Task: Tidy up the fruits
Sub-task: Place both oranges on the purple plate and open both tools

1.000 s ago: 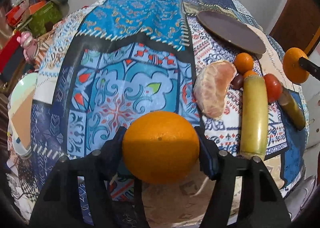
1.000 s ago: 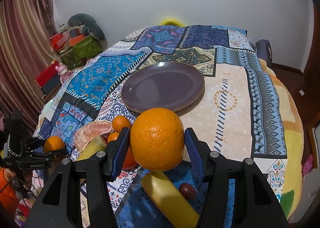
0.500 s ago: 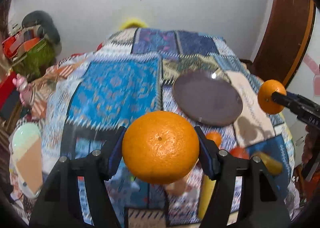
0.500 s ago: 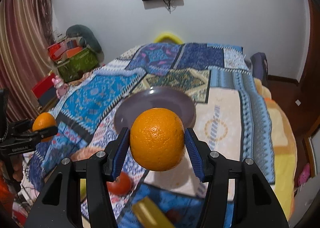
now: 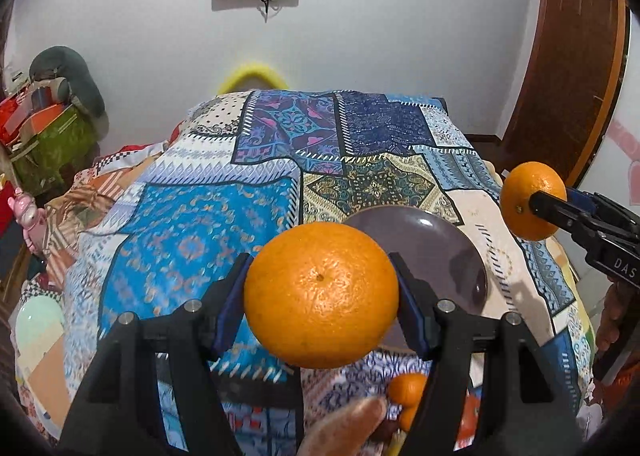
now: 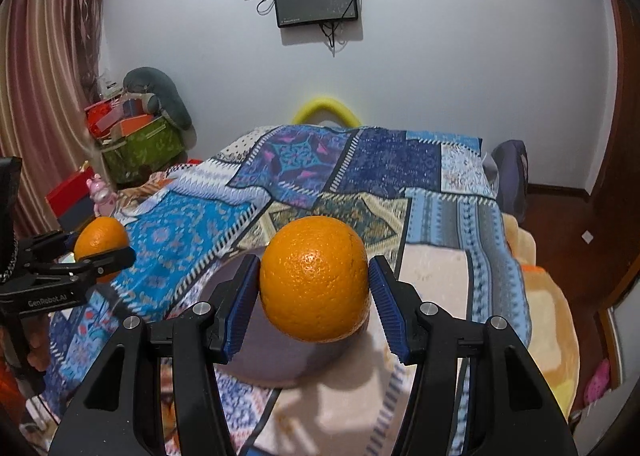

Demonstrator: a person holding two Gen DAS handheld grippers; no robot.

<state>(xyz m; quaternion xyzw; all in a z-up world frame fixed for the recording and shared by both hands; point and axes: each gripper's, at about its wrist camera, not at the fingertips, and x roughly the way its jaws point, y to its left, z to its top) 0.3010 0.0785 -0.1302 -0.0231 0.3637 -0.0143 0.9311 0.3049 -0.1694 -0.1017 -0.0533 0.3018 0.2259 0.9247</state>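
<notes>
My left gripper (image 5: 321,296) is shut on a large orange (image 5: 320,292), held in the air above the patchwork quilt. My right gripper (image 6: 313,286) is shut on a second orange (image 6: 314,284), held above the near part of a dark purple plate (image 6: 276,356). The plate also shows in the left wrist view (image 5: 440,244), ahead and right of my left orange. The right gripper with its orange (image 5: 532,199) appears at the right of the left wrist view. The left gripper with its orange (image 6: 100,242) appears at the left of the right wrist view.
Below my left gripper lie small tangerines (image 5: 406,388) and a peeled citrus piece (image 5: 344,428). The quilt (image 6: 360,167) covers a bed. Boxes and a green bin (image 6: 140,143) stand at the left wall. A wooden door (image 5: 568,55) is at the right.
Both grippers have risen and tilted up with their oranges. The plate now sits lower and closer in both views, and the loose fruit has dropped toward the bottom edge.
</notes>
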